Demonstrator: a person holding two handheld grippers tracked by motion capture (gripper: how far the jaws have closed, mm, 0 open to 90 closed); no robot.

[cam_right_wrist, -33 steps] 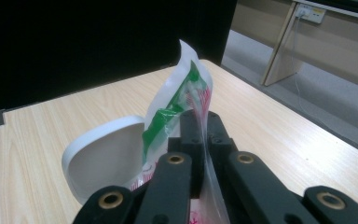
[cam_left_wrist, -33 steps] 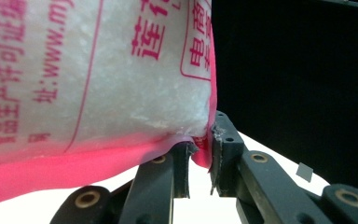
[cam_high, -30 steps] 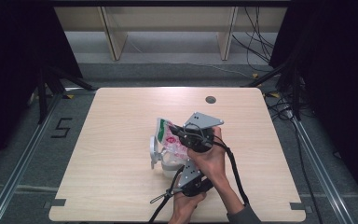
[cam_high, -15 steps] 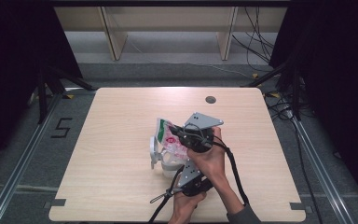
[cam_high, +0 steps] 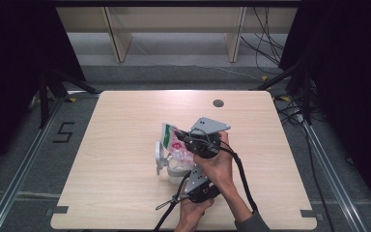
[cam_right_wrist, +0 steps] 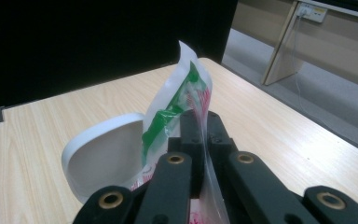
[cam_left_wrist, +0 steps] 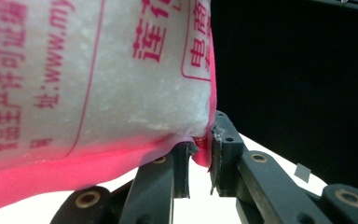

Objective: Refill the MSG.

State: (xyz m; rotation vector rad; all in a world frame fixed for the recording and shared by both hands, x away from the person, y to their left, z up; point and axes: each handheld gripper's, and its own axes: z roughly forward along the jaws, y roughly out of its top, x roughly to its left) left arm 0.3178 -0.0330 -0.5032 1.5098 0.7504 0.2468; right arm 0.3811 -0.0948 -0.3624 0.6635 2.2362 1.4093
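Standing on a grey floor [cam_high: 38,145], the wooden table [cam_high: 121,193] was the largest thing in the high view, and most of its top was bare. Wide free room lay toward nine o'clock and twelve o'clock from the work; toward three o'clock there was also free wood up to the edge. A small dark round hole [cam_high: 218,103] sat near the far edge, at about one o'clock from the hands.

Near the middle of the table, a little toward the near edge, a white bowl [cam_high: 163,162] stood tilted on its side. Its inside looked empty in the right gripper view [cam_right_wrist: 107,158]. Just beside it, at three o'clock, was the plastic bag [cam_high: 175,141], held up above the table. The bag was printed red and green, and white grains filled it [cam_left_wrist: 121,84].

The right gripper [cam_high: 189,139] was clenched on the upper edge of the bag; in its own view the black jaws pressed together on the thin plastic [cam_right_wrist: 199,128]. The left gripper [cam_high: 183,175], at six o'clock from the bag, was pinching a lower red corner of the bag between its jaws [cam_left_wrist: 200,156]. Both hands were close together, near the near edge of the table.
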